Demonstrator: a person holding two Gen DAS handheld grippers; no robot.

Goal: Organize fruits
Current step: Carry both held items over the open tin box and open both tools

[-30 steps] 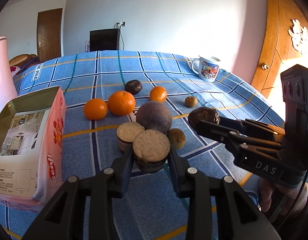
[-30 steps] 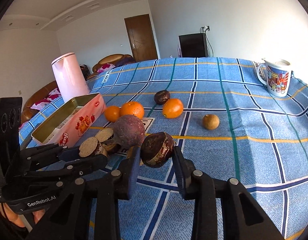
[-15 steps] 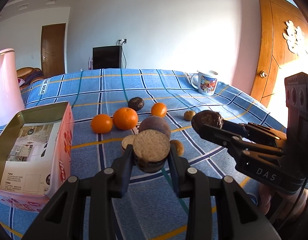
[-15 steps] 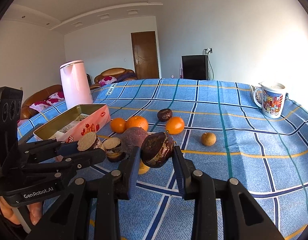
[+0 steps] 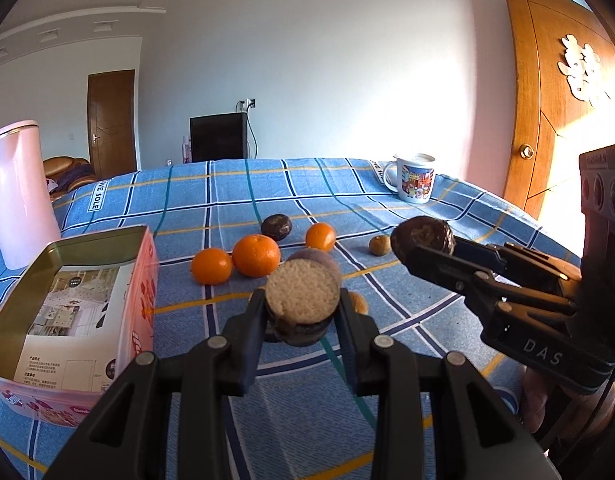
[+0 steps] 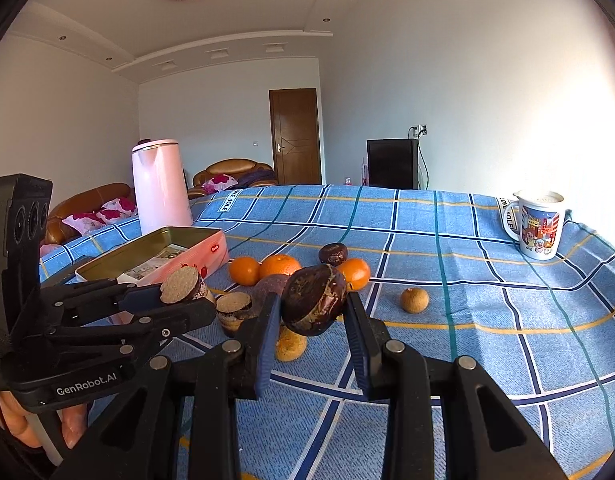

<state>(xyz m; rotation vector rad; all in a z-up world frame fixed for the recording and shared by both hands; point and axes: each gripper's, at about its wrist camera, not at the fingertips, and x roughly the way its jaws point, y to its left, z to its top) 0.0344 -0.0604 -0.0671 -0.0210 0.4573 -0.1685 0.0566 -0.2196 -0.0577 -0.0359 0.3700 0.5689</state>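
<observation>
My left gripper (image 5: pixel 301 312) is shut on a halved dark fruit with a pale cut face (image 5: pixel 302 298), held above the blue checked cloth; it also shows in the right wrist view (image 6: pixel 183 286). My right gripper (image 6: pixel 311 314) is shut on a dark wrinkled passion fruit (image 6: pixel 313 298), also seen in the left wrist view (image 5: pixel 422 237). On the cloth lie three oranges (image 5: pixel 256 255), a purple fruit (image 5: pixel 313 258), another dark fruit (image 5: pixel 276 227), a cut half (image 6: pixel 234 305) and small brown fruits (image 6: pixel 414 300).
An open pink tin box (image 5: pixel 73 304) lies at the left, a pink kettle (image 5: pixel 17 196) behind it. A printed mug (image 5: pixel 413 178) stands at the far right. A wooden door (image 5: pixel 555 92) is beyond the table's right edge.
Both grippers have risen with their fruits, so the views tilt up and show more of the room. The fruits on the cloth have not moved.
</observation>
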